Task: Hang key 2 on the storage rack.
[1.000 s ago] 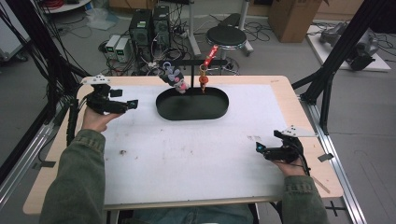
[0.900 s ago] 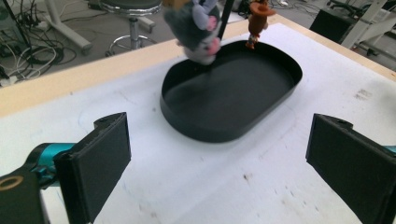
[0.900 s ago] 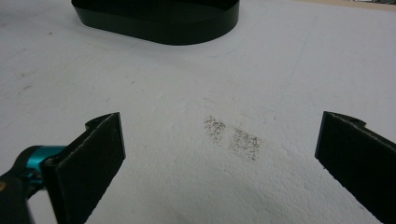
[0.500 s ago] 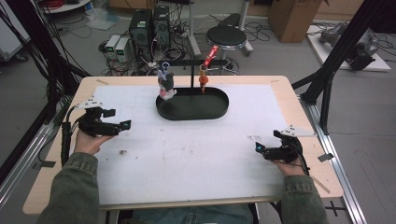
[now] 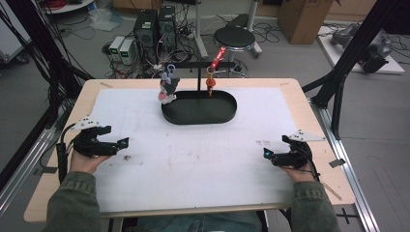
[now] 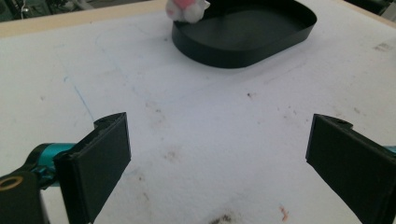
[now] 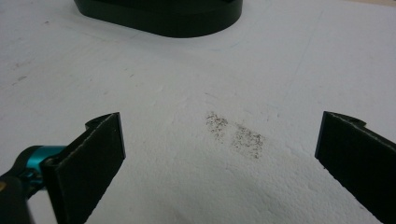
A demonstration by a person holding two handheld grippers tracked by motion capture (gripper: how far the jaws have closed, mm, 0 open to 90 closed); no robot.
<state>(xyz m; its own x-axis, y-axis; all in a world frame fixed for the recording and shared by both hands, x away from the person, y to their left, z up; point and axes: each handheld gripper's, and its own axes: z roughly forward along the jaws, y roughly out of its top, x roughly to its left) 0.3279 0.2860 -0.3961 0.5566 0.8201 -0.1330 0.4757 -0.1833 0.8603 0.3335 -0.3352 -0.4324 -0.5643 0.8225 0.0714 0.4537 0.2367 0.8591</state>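
Note:
A black oval tray (image 5: 227, 113) with a T-shaped hanger stand (image 5: 199, 72) sits at the back middle of the white table sheet. A small plush charm (image 5: 168, 90) hangs from the bar's left end over the tray rim, and an orange-red charm (image 5: 211, 81) hangs near the post. The tray (image 6: 280, 39) and the plush's pink-white bottom (image 6: 187, 8) appear in the left gripper view. My left gripper (image 5: 123, 143) rests open at the table's left, nothing between its jaws. My right gripper (image 5: 267, 153) rests open at the right. The tray's front wall (image 7: 163, 21) tops the right gripper view.
The white sheet (image 5: 203, 154) covers the wooden tabletop (image 5: 309, 96) and carries dark smudges (image 7: 236, 133). Black frame posts (image 5: 338, 92) stand at both table sides. Beyond the far edge are computer boxes (image 5: 154, 29), cables and a stool (image 5: 234, 36) on the floor.
My left hand and gripper drew back from near the stand toward the table's near left. The plush charm, swinging before, now hangs at the bar's left end. The right gripper stayed put.

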